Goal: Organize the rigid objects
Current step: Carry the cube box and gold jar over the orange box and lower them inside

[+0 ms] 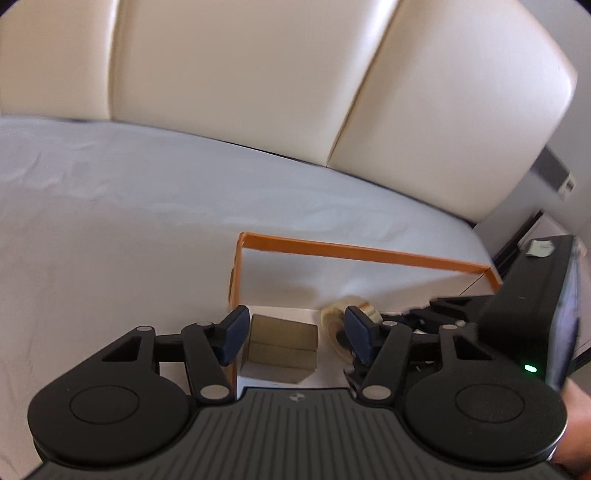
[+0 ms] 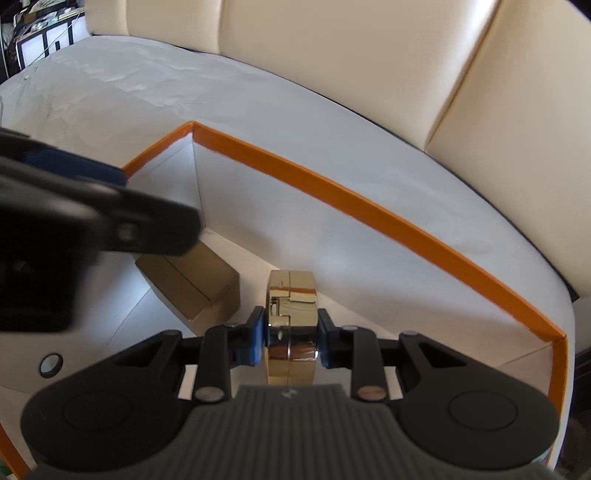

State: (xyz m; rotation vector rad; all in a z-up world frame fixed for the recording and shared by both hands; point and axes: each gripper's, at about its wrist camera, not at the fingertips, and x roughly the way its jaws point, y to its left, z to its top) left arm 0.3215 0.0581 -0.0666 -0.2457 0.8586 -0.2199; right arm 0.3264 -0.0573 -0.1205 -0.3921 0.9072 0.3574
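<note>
An open box with an orange rim [image 1: 354, 253] and white inside lies on a pale bed sheet; it also shows in the right wrist view [image 2: 332, 192]. A small gold-brown carton [image 1: 282, 345] lies inside it, also seen in the right wrist view [image 2: 188, 284]. My left gripper [image 1: 295, 334] is open above the carton, jaws on either side, empty. My right gripper [image 2: 291, 338] is shut on a shiny gold round object [image 2: 291, 306], held on edge inside the box next to the carton. That gold object shows in the left wrist view [image 1: 351, 312] behind my left gripper's right finger.
A cream padded headboard [image 1: 258, 74] stands behind the bed. The grey-white sheet [image 1: 110, 203] spreads to the left of the box. The right gripper's black body [image 1: 524, 302] is close at the right of the left wrist view. Dark furniture [image 2: 33, 33] is at the far left.
</note>
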